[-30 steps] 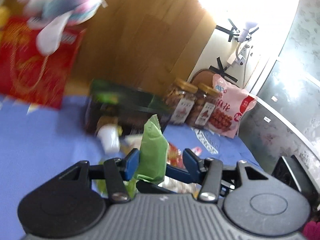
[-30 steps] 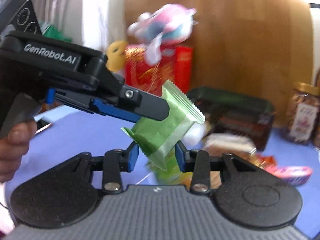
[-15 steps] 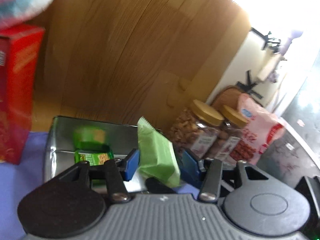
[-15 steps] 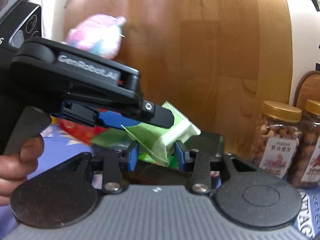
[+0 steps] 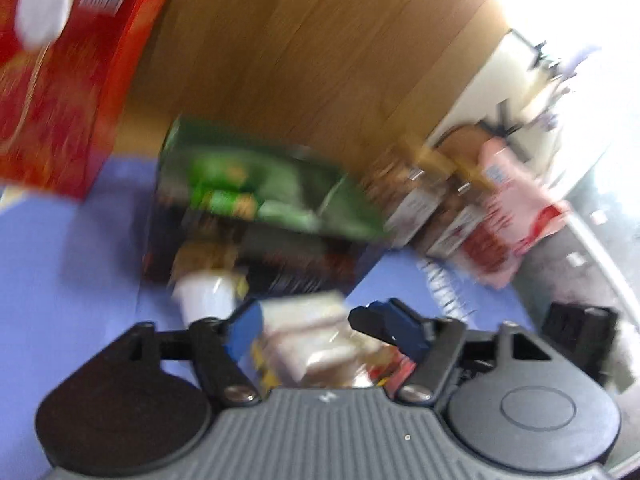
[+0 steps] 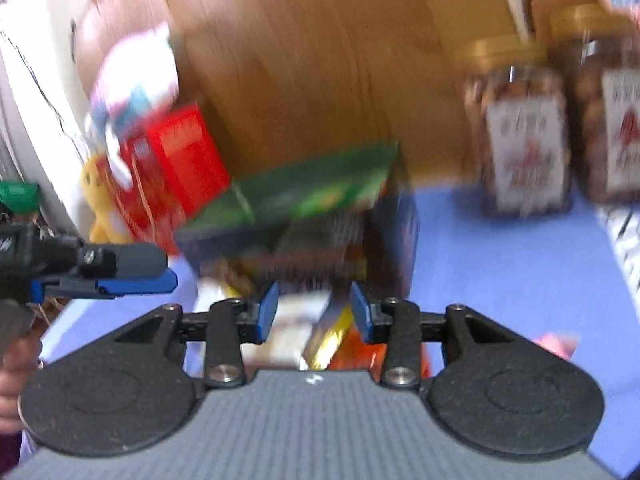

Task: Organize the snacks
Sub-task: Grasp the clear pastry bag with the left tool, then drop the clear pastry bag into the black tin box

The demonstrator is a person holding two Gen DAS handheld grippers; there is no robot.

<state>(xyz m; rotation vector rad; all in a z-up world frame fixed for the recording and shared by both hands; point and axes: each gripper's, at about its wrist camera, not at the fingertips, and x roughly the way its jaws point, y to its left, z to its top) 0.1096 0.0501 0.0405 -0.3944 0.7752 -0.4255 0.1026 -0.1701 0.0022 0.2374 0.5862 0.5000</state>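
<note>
An open dark tin [image 5: 256, 240] stands on the blue cloth with green packets [image 5: 224, 200] lying inside it. My left gripper [image 5: 308, 318] hovers in front of the tin. Its jaws are opening and grip nothing. A white packet [image 5: 308, 340] lies on the cloth below them among loose snacks. My right gripper [image 6: 314, 308] is open and empty, low over a white packet [image 6: 292, 332], a gold one [image 6: 328, 340] and an orange one [image 6: 360, 354]. The tin [image 6: 304, 208] is just beyond it, and the left gripper [image 6: 160, 272] pokes in from the left. Both views are motion-blurred.
A red box [image 5: 60, 100] with a plush toy on it stands left of the tin. Two nut jars [image 6: 524, 140] and a pink bag [image 5: 512, 216] stand to the right. A wooden board [image 5: 300, 40] rises behind. A hand [image 6: 12, 380] holds the left gripper.
The green packet has left my left gripper's jaws, which have widened. Both grippers have drawn back from the tin and now hang over the loose snacks in front of it.
</note>
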